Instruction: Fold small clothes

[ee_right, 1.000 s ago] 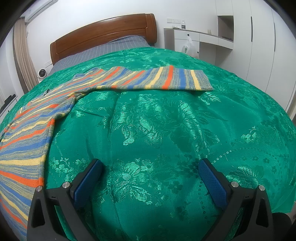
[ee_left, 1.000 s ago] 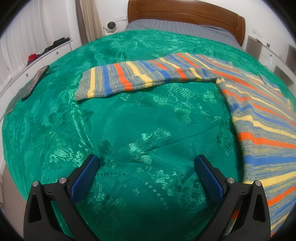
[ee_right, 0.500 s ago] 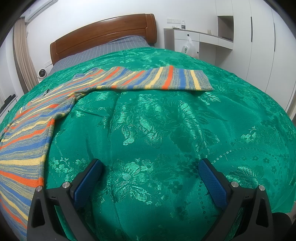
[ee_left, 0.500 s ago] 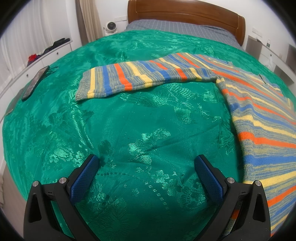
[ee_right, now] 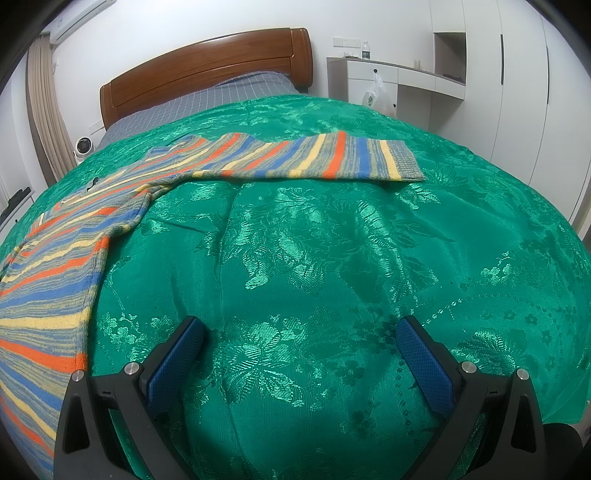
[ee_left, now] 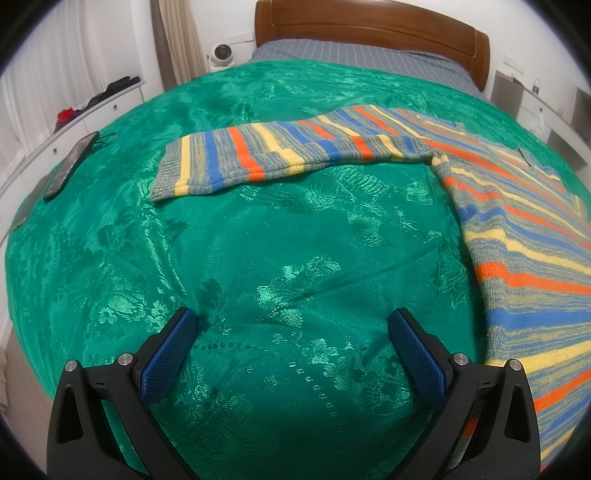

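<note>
A striped knit sweater [ee_left: 517, 229] in grey, blue, orange and yellow lies spread flat on a green bedspread [ee_left: 277, 240]. In the left wrist view its body fills the right side and one sleeve [ee_left: 280, 155] stretches left. In the right wrist view the sweater body [ee_right: 55, 269] is at the left and the other sleeve [ee_right: 317, 158] stretches right. My left gripper [ee_left: 293, 321] is open and empty above bare bedspread, left of the sweater's side edge. My right gripper [ee_right: 301, 326] is open and empty above the bedspread [ee_right: 332, 258], right of the sweater's side edge.
A wooden headboard [ee_left: 373, 22] and grey checked sheet [ee_left: 354, 55] are at the far end. A phone [ee_left: 70, 164] lies on the bed's left edge by white drawers [ee_left: 92, 110]. A small fan [ee_left: 220, 55] stands by the curtain. White cabinets [ee_right: 498, 92] and a plastic bag [ee_right: 376, 96] are at the right.
</note>
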